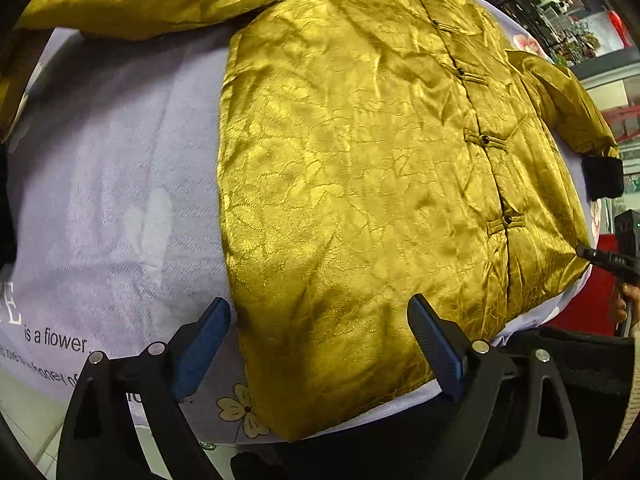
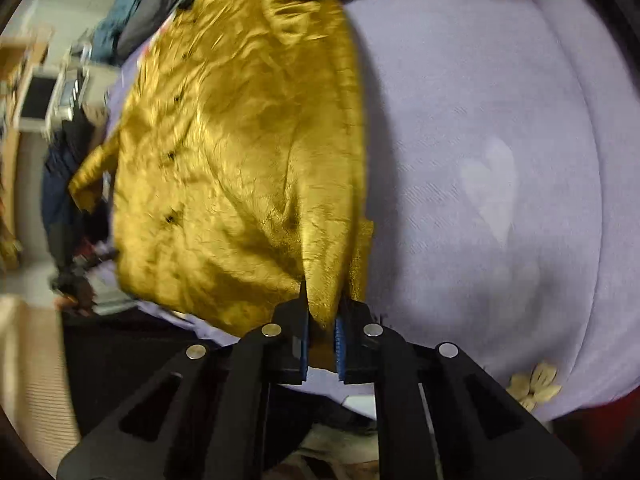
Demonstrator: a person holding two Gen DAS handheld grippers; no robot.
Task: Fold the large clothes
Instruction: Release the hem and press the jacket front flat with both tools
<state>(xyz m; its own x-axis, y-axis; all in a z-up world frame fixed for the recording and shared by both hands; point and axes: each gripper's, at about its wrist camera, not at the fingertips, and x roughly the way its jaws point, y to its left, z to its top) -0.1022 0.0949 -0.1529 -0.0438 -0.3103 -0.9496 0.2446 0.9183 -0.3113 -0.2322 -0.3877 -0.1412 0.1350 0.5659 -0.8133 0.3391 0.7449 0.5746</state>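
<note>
Left gripper (image 1: 320,340) spread (right gripper (image 2: 322,344) clamped).

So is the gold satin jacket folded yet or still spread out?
Mostly spread: the gold satin jacket lies flat, front buttoned, sleeves out. The right gripper pinches one hem corner.

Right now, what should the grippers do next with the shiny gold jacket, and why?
Probably close the left gripper on the hem. It hangs open over the jacket, while the right gripper already pinches a hem corner. The jacket lies flat on the purple sheet, so both need hold to fold it.

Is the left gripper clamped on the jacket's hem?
No, the left gripper is open above the gold jacket, gripping nothing.
</note>
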